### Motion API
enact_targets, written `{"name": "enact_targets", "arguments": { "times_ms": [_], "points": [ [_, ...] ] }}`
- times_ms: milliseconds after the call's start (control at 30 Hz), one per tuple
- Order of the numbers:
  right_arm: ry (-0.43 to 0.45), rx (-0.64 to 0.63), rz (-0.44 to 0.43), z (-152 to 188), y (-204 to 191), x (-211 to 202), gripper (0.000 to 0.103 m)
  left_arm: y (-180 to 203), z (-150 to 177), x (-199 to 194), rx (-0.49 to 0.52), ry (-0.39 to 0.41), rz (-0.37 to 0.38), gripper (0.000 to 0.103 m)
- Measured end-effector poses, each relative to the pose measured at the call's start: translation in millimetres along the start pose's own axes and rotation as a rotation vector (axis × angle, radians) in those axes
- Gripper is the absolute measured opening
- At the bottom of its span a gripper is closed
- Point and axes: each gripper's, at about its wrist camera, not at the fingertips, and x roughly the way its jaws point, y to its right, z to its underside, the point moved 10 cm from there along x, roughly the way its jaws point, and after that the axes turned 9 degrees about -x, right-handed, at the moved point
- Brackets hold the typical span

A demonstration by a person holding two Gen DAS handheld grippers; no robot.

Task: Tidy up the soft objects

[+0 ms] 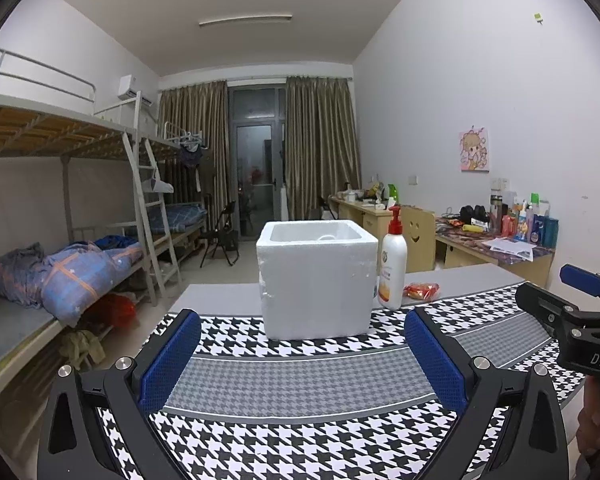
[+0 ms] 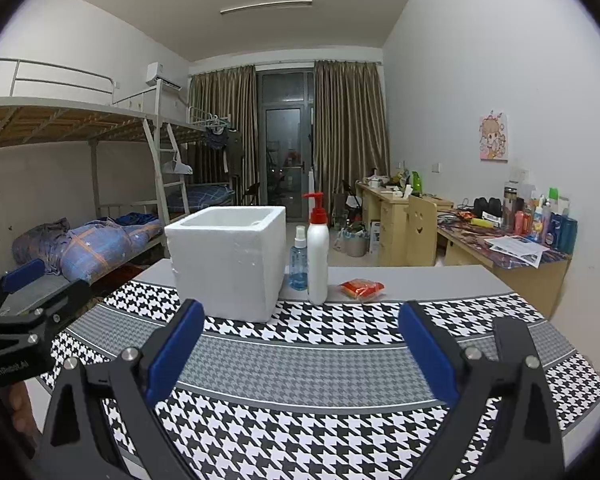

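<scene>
A white foam box [image 1: 317, 278] [image 2: 228, 262] stands open-topped on a houndstooth mat [image 1: 300, 384] [image 2: 300, 360]. A small red soft packet [image 1: 421, 291] [image 2: 362, 289] lies on the grey table to the right of the box, past a white pump bottle [image 1: 393, 260] [image 2: 317, 254]. My left gripper [image 1: 302, 354] is open and empty, over the mat in front of the box. My right gripper [image 2: 298, 348] is open and empty, to the right of the left one. Each gripper shows at the edge of the other's view.
A small blue spray bottle [image 2: 299, 258] stands between the box and the pump bottle. Bunk beds [image 1: 60, 240] line the left wall. Desks with bottles and clutter [image 2: 520, 232] line the right wall. The grey table edge [image 2: 440, 276] runs behind the mat.
</scene>
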Motion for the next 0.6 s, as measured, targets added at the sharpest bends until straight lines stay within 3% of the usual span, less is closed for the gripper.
{"name": "enact_targets", "arguments": {
  "times_ms": [600],
  "points": [
    [-0.013, -0.004, -0.003, 9, -5, 3, 0.101, 0, 14, 5, -0.008, -0.033, 0.004, 0.102]
  ]
}}
